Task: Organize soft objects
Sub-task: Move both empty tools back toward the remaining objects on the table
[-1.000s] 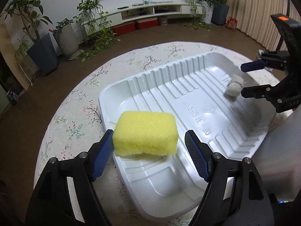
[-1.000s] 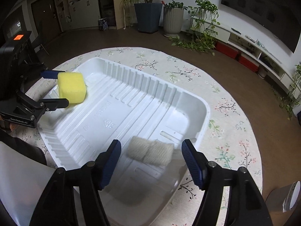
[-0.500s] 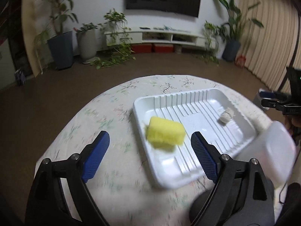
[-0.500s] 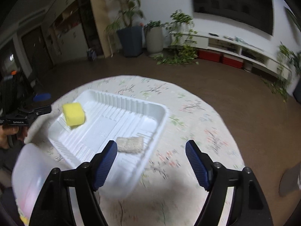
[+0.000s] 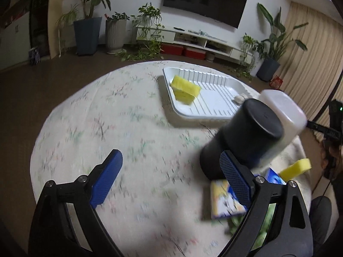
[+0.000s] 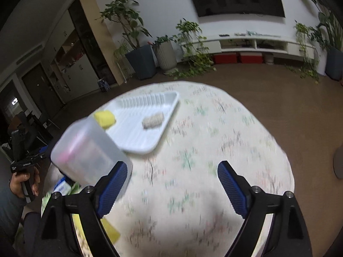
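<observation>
A yellow sponge and a beige knitted roll lie apart in the white ribbed tray at the far side of the round table. My left gripper hangs over bare floral cloth, well short of the tray. Its jaws are opening and nothing is between them. My right gripper is likewise back from the tray over the cloth, jaws opening and empty. A second yellow sponge lies near the table's right edge.
A black cylinder and a translucent plastic box stand between the two grippers. A blue and yellow packet and green items lie beside them. A hand holds the other gripper at the left. Brown floor surrounds the table.
Both grippers have drawn back from the tray and their jaws have spread wider. The yellow sponge and the knitted roll stay in the tray, now far ahead.
</observation>
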A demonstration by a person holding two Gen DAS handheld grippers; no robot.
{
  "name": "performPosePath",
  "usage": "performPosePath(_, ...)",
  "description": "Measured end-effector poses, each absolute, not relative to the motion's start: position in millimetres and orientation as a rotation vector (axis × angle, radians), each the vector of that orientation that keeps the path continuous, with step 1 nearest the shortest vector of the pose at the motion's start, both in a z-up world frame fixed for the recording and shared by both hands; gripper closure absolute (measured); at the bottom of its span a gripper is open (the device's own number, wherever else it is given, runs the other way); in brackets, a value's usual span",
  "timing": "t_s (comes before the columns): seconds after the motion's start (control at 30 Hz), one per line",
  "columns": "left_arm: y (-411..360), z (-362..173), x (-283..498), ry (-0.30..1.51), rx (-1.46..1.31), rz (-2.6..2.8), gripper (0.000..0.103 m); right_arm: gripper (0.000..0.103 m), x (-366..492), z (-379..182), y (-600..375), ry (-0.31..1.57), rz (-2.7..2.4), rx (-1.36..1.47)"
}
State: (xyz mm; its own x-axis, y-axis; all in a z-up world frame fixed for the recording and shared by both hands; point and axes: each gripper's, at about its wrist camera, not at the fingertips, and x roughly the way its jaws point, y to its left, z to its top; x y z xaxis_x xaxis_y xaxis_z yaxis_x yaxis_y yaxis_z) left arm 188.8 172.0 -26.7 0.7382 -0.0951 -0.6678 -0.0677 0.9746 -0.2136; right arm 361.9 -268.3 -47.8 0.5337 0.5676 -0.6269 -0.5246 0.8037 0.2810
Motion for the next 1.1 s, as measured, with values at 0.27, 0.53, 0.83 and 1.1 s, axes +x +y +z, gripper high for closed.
performPosePath(0.27,123.8,-29.6,118.4,0.732,-0.209,-0.089,0.004,0.008,292.2,-48.0,-263.2,0.754,0.740,0.048)
performPosePath(0.53,64.0,-45.7,61.1,0.754,-0.212,-0.143,0.004,0.008,233.1,-54.1,-225.7,0.769,0.809,-0.068)
performPosePath(0.83,7.3,-60.6,60.6,0.786,0.017,-0.147,0.004,0.008,216.1,-67.2,-201.9,0.773,0.786,-0.188)
performPosePath(1.1,12.0,-72.8,81.6,0.824,0.001,-0.142,0.022,0.008,227.0,-72.1,-200.5,0.788,0.789,-0.168)
